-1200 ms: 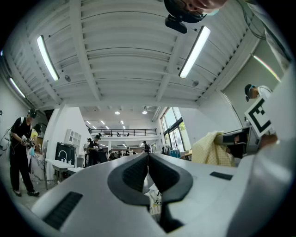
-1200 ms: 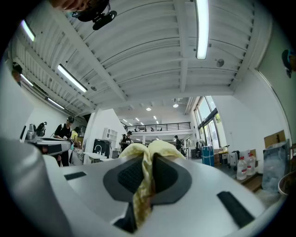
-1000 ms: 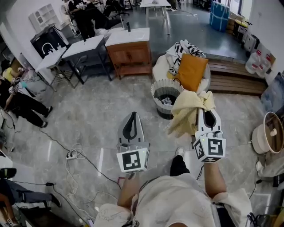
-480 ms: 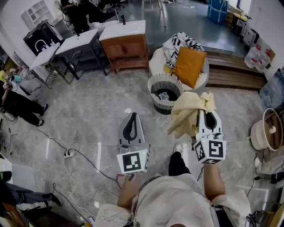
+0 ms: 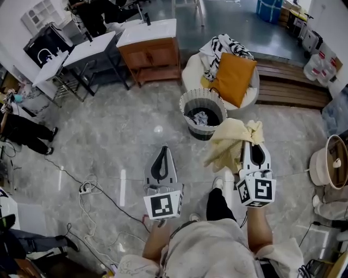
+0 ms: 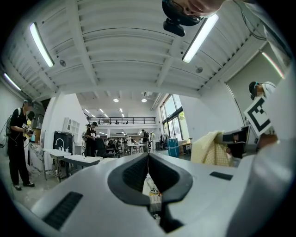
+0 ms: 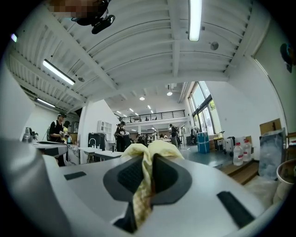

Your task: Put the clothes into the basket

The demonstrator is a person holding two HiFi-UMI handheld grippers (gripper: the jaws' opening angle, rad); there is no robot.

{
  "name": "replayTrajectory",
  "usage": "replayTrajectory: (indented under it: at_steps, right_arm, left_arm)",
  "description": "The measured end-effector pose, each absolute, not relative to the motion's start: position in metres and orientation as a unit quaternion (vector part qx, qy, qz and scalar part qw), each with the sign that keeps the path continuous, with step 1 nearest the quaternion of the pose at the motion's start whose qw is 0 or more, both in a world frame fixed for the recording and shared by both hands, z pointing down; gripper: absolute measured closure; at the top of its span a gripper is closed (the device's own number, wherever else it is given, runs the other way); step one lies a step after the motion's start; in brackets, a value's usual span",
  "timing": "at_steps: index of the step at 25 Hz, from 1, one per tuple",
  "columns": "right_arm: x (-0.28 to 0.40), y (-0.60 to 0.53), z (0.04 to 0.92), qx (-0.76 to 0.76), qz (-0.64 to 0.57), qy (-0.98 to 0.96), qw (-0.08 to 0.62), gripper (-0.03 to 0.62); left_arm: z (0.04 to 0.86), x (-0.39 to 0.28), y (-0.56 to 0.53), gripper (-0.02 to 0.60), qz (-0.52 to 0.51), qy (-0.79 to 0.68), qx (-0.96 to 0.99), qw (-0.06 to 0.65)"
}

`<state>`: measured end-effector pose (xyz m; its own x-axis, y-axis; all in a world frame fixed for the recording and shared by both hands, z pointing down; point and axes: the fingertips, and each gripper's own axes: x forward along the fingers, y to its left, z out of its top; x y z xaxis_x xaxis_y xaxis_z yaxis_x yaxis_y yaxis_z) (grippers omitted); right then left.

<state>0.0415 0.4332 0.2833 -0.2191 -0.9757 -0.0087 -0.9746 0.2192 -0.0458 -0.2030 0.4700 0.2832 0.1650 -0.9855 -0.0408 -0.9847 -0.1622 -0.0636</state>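
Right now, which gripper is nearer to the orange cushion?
Right. The right gripper, clamping the yellow cloth, sits almost directly below the orange cushion in the head view; the left gripper is further off to the lower left.

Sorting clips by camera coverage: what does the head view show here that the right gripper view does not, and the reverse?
Only the head view shows the basket on the floor ahead, with some clothes inside, the orange cushion beyond it, and the left gripper, shut and empty. Only the right gripper view shows the ceiling strip light, the water bottles at right, and the jaws pressed onto fabric. Both show the right gripper holding the yellow cloth.
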Motion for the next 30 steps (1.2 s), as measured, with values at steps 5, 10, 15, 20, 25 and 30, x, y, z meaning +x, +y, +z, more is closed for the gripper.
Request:
replayTrajectory:
  at_steps: [5,10,15,20,25,30]
  right_arm:
    - [0.060,0.381,0.277,-0.625,0.003,0.780,-0.002,0.577]
    - [0.080,0.342,0.274,-0.620,0.006,0.785,0.005,0.577]
    - [0.111,0.293,0.259,-0.615,0.009,0.788,0.015,0.577]
    - [0.142,0.249,0.257,-0.606,0.012,0.795,0.024,0.577]
    - [0.168,0.213,0.256,-0.596,0.011,0.802,0.036,0.577]
    - [0.194,0.188,0.261,-0.596,0.006,0.802,0.039,0.577]
  left_arm:
    - [0.278,-0.181,0.417,0.577,-0.010,0.647,-0.762,0.035]
    - [0.270,-0.159,0.376,0.577,-0.006,0.643,-0.765,0.044]
    - [0.252,-0.129,0.323,0.577,0.003,0.642,-0.765,0.049]
    - [0.248,-0.094,0.278,0.577,0.005,0.644,-0.763,0.057]
    - [0.243,-0.059,0.243,0.577,0.002,0.642,-0.764,0.064]
    - [0.247,-0.034,0.215,0.577,-0.003,0.643,-0.763,0.069]
